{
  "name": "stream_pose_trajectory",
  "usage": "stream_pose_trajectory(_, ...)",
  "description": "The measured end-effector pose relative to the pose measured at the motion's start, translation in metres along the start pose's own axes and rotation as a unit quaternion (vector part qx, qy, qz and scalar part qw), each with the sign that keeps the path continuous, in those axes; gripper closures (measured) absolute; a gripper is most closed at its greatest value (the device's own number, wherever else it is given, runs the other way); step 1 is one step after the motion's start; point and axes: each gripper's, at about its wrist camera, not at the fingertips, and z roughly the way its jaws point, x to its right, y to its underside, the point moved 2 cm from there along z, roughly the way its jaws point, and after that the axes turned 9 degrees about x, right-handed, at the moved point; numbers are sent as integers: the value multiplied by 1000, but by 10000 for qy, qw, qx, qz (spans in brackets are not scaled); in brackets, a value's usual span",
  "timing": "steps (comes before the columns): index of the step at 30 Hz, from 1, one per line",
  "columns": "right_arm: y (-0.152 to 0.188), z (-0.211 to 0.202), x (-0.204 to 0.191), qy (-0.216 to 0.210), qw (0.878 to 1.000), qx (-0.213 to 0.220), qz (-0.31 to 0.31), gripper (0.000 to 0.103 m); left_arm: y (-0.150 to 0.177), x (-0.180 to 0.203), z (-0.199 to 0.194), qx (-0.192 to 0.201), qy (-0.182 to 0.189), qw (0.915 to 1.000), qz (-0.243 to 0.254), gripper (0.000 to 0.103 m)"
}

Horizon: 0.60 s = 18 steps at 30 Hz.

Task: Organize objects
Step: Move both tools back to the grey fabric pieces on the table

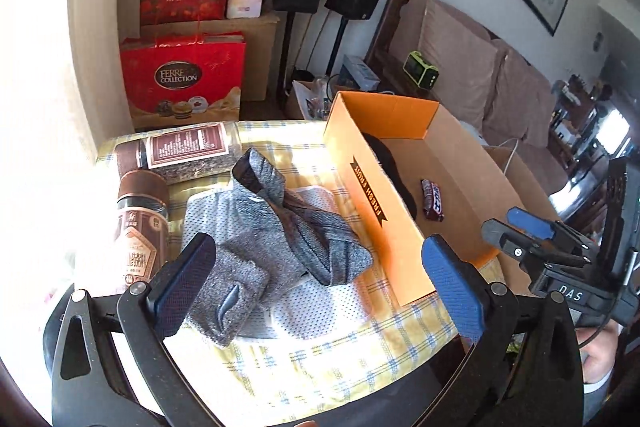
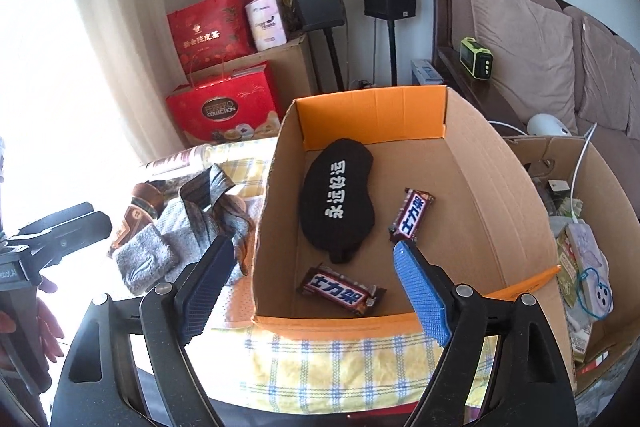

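My left tongs [image 1: 320, 283] and right tongs [image 2: 316, 287] gape empty | risk: grey socks [image 1: 280, 239] at 12 o'clock bunch, snagging the box [image 1: 372, 187] wall.

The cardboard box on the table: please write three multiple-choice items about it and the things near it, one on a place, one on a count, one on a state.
1. Where does the black eye mask lie?
A. inside the cardboard box
B. on the grey socks
C. on the sofa

2. How many candy bars are in the box?
A. one
B. two
C. four

3. How does the right gripper stand?
A. shut on a bar
B. shut on a sock
C. open and empty

Answers:
1 A, the mask rests on the box floor.
2 B, one candy bar lies beside the mask, another at the near wall.
3 C, nothing is between its blue pads.
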Motion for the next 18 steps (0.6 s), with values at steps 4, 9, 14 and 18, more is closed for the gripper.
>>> stream_pose_trajectory(4,2,8,-21,-168,9997,-78,-140,19,8,-29,-1,-110,-240,9996,-118,0)
stream_pose_trajectory(9,5,18,-50,-404,9984,-165,-369,19,19,-64,-4,-186,-447,9981,-387,0)
stream_pose_trajectory(14,7,33,-71,-579,9969,-273,-450,19,38,-86,-1,-317,-542,9972,-410,0)
stream_pose_trajectory(18,9,43,-87,-749,9952,-390,-503,21,51,-92,3,-395,-484,9972,-422,1)
